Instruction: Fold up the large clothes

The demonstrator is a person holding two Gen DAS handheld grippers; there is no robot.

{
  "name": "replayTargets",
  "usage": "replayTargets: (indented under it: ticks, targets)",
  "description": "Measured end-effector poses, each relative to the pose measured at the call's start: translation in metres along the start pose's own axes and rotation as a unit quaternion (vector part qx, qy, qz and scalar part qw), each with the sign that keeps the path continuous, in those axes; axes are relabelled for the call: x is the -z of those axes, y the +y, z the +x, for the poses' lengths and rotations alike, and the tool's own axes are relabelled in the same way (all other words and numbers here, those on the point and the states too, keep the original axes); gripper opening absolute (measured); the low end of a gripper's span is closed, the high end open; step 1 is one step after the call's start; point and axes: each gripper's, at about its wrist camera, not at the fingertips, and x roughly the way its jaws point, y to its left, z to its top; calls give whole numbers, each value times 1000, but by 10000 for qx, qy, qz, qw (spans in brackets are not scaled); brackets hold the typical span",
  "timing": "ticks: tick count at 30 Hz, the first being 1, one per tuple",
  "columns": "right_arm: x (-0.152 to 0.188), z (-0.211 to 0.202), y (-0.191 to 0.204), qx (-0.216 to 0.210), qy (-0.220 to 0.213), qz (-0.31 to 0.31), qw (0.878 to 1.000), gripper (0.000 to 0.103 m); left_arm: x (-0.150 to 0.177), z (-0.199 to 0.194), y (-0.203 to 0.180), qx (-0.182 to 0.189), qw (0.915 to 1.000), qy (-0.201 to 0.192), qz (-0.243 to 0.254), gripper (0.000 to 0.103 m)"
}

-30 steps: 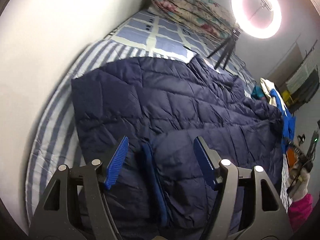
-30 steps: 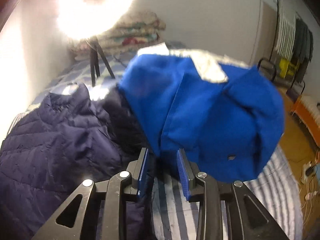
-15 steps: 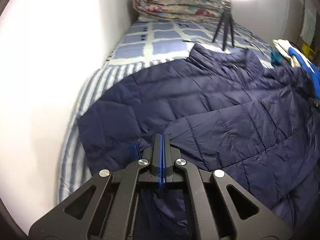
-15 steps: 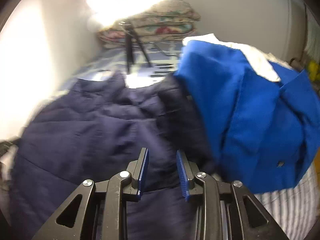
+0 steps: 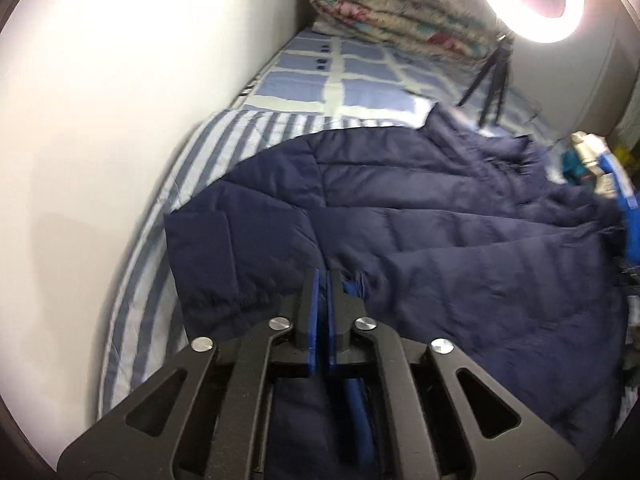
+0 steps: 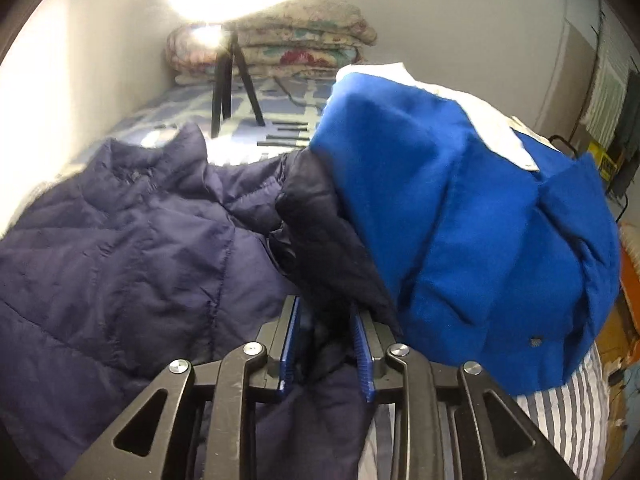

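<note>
A large navy quilted jacket (image 5: 420,220) lies spread across the striped bed; it also shows in the right wrist view (image 6: 120,248). My left gripper (image 5: 321,280) is shut on the jacket's near hem by its blue zipper edge. My right gripper (image 6: 326,316) is shut on a dark fold of the jacket, its pads a small gap apart with the cloth bunched between them. A bright blue garment (image 6: 460,232) with a white collar lies heaped over the jacket's right side, right against my right gripper.
A striped sheet (image 5: 160,280) and a checked cover (image 5: 352,80) lie on the bed against the white wall at left. A folded floral quilt (image 5: 392,20) lies at the head. A ring light on a black tripod (image 6: 228,84) stands on the bed. The room floor (image 6: 624,320) lies at right.
My left gripper went from open over the hem to shut on it, and pulled it a little. My right gripper moved from the striped sheet onto the jacket fold.
</note>
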Motion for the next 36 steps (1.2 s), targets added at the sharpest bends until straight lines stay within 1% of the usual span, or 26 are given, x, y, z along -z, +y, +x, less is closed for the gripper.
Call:
replayTargets:
  ticks: [1, 2, 3, 4, 5, 7, 8, 9, 10, 11, 14, 15, 17, 18, 20, 22, 23, 26, 28, 29, 31, 32, 33, 34, 36]
  targets:
    - [3, -8, -4, -237, 13, 143, 9996, 28, 5, -7, 0, 233, 9997, 48, -67, 16]
    - [6, -12, -4, -411, 38, 208, 9989, 28, 8, -12, -4, 387, 9992, 73, -75, 21]
    - [12, -21, -5, -678, 90, 229, 9974, 28, 16, -19, -12, 571, 9983, 114, 95, 21]
    - [16, -25, -2, -812, 109, 160, 9965, 28, 21, -24, -22, 593, 9977, 134, 308, 22]
    - [21, -30, 4, -885, 118, 17, 9960, 28, 28, -28, -31, 583, 9968, 132, 537, 21]
    - [32, -37, 17, -1165, 180, -354, 9924, 28, 42, -27, -52, 485, 9929, 143, 1073, 21]
    - [37, -37, 26, -1270, 271, -578, 9898, 28, 46, -21, -59, 320, 9910, 204, 1283, 21]
    - [41, -35, 34, -1240, 324, -766, 9888, 28, 51, -11, -66, 87, 9890, 301, 1449, 21]
    - [44, -30, 41, -1101, 334, -915, 9891, 28, 52, 4, -68, -161, 9878, 462, 1478, 21]
    - [46, -27, 44, -1006, 339, -965, 9897, 28, 50, 14, -65, -235, 9890, 504, 1369, 21]
    - [39, -2, 49, -887, 486, -762, 9920, 28, 33, 26, -52, -405, 9942, 420, 906, 21]
    - [35, 7, 49, -788, 467, -689, 9934, 28, 29, 29, -50, -408, 9949, 421, 822, 21]
    - [29, 19, 47, -581, 477, -617, 9953, 30, 21, 35, -46, -579, 9944, 412, 779, 21]
    - [28, 24, 44, -591, 524, -520, 9955, 32, 18, 38, -46, -595, 9948, 409, 721, 21]
    - [26, 25, 39, -677, 578, -399, 9952, 32, 19, 41, -45, -640, 9946, 406, 705, 21]
    - [27, 14, 35, -723, 521, -359, 9954, 33, 19, 35, -47, -672, 9949, 335, 669, 21]
    - [27, 7, 33, -762, 487, -335, 9953, 34, 20, 29, -46, -657, 9953, 290, 646, 21]
    - [28, -21, 23, -841, 302, -265, 9956, 40, 24, 1, -40, -431, 9981, 147, 421, 21]
    - [29, -42, 16, -877, 157, -228, 9958, 42, 27, -30, -34, -224, 9993, -4, 284, 21]
    - [31, -62, 8, -935, 33, -178, 9955, 43, 28, -41, -33, -166, 9995, -56, 266, 22]
    - [35, -94, -4, -989, -153, -121, 9949, 48, 36, -79, -30, -59, 9994, -178, 299, 34]
    - [39, -114, -11, -994, -264, -90, 9947, 49, 38, -88, -29, -1, 9992, -219, 321, 48]
    - [42, -130, -17, -1027, -345, -50, 9941, 49, 45, -110, -28, 83, 9988, -303, 379, 57]
    - [47, -145, -23, -1057, -408, -11, 9936, 50, 54, -127, -28, 101, 9984, -354, 419, 59]
    - [60, -179, -34, -1103, -599, 84, 9921, 55, 66, -152, -29, 175, 9979, -372, 492, 61]
